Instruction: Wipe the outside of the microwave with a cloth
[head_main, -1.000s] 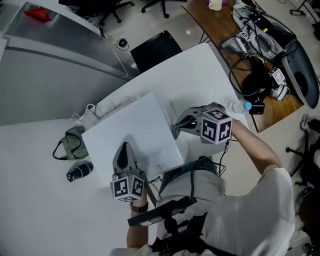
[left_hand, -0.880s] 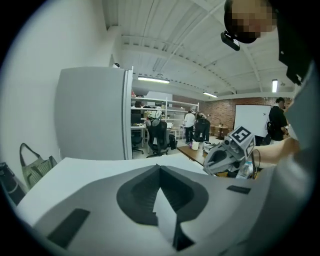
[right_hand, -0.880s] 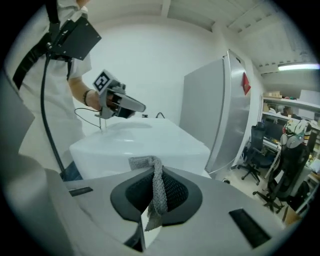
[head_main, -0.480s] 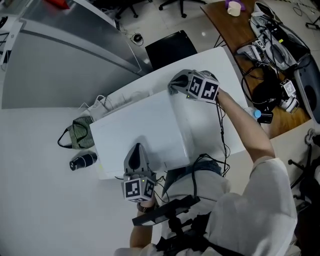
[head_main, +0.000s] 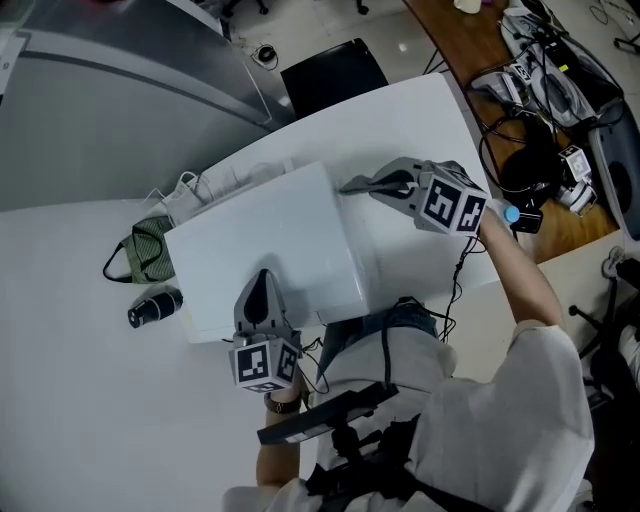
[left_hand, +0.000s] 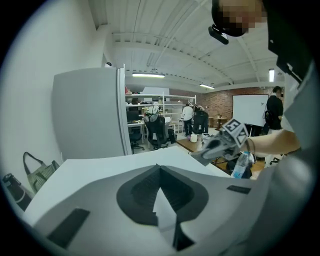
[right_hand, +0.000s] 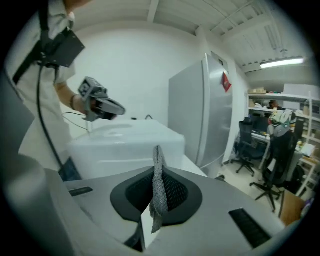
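white counter (head_main: 70, 400) carries a plain white boxy microwave (head_main: 270, 240), its long axis running from the green bag (head_main: 140, 250) at one end to the right gripper (head_main: 352, 187) at the other. those fingers are clamped on a grey mesh cloth (right_hand: 158, 192) hanging limp just beside the microwave's end wall. the left gripper (head_main: 262, 275), fingers together and holding nothing, sits over the microwave's top.

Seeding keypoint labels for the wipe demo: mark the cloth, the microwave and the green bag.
cloth (right_hand: 159, 192): right gripper view, middle of the grey mesh strip.
microwave (head_main: 265, 240): head view, bare white top panel.
green bag (head_main: 150, 254): head view, middle of its body.
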